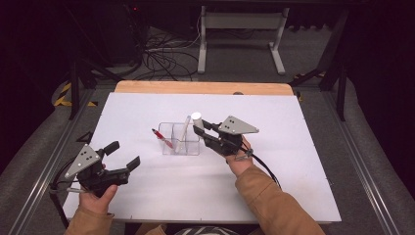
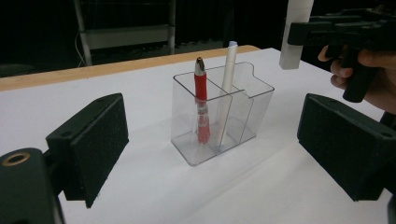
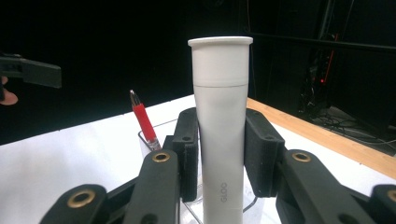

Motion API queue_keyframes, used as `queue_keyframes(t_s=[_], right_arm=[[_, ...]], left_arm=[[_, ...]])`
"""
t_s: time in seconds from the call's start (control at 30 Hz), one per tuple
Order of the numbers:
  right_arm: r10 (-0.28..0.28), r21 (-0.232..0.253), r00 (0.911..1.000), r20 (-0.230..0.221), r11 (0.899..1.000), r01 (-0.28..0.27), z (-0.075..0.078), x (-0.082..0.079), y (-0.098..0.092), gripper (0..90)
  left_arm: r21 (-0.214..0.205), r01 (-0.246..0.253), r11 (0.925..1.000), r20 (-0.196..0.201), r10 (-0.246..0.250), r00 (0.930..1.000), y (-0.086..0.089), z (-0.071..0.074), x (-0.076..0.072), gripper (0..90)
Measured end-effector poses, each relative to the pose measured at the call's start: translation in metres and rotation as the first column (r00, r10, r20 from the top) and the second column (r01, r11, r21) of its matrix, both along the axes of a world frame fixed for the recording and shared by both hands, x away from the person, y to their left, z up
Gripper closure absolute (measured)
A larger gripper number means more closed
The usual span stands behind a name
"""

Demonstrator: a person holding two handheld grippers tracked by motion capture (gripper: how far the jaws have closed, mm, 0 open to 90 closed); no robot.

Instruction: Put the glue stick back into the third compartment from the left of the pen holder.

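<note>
A: Where does the right gripper [image 1: 199, 126] sit in the high view?

B: Just right of the frame's centre, its jaws reaching left toward the clear organiser [image 1: 180, 139] in the middle of the white table [image 1: 293, 186]. It is clamped on a white tube [image 1: 196, 117], which stands upright between the jaws.

A: Does the right gripper view bear that out?

B: Yes. There the white tube [image 3: 222, 130] rises up the centre of the frame, a pad pressed against each side, its flanged end at the top. Small grey lettering shows low on its body.

A: Is the tube inside the organiser?

B: From the left gripper view, no. At the upper right of that frame the tube's lower end hangs in the air above and beyond the organiser's right end, touching neither the table nor the organiser.

A: What does the organiser hold?

B: In the left gripper view a red pen [image 2: 201, 102] leans in the left-hand compartment of the clear organiser [image 2: 243, 116], and a white pen [image 2: 227, 88] stands in the middle one, against the divider. The right-hand compartment has nothing in it.

A: And the left gripper [image 1: 123, 155]?

B: At the lower left of the high view, held in a hand, its jaws spread wide with nothing between them, well apart from the organiser. In its own view the two black pads stand at the left and right edges of the frame.
</note>
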State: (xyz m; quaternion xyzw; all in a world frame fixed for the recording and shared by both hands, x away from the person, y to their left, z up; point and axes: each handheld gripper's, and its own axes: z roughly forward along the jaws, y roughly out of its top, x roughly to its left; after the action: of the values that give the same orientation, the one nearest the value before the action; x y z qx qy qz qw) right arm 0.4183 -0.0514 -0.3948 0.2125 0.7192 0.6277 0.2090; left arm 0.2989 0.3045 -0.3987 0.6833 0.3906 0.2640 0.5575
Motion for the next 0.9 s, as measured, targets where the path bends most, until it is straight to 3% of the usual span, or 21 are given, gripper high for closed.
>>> queue_keyframes(t_s=[0.73,0.9], right_arm=[[0.016,0.02,0.9998,0.01,1.0,-0.017,-0.018,0.013,0.018,69.2],[0.017,0.004,0.9998,0.009,1.0,-0.017,-0.022,0.015,0.021,69.2]], left_arm=[[0.001,0.005,1.0,-0.003,-0.005,1.0,-0.001,-0.001,0.001,9.6],[0.002,0.007,1.0,-0.005,-0.007,1.0,-0.001,-0.002,0.002,9.7]])
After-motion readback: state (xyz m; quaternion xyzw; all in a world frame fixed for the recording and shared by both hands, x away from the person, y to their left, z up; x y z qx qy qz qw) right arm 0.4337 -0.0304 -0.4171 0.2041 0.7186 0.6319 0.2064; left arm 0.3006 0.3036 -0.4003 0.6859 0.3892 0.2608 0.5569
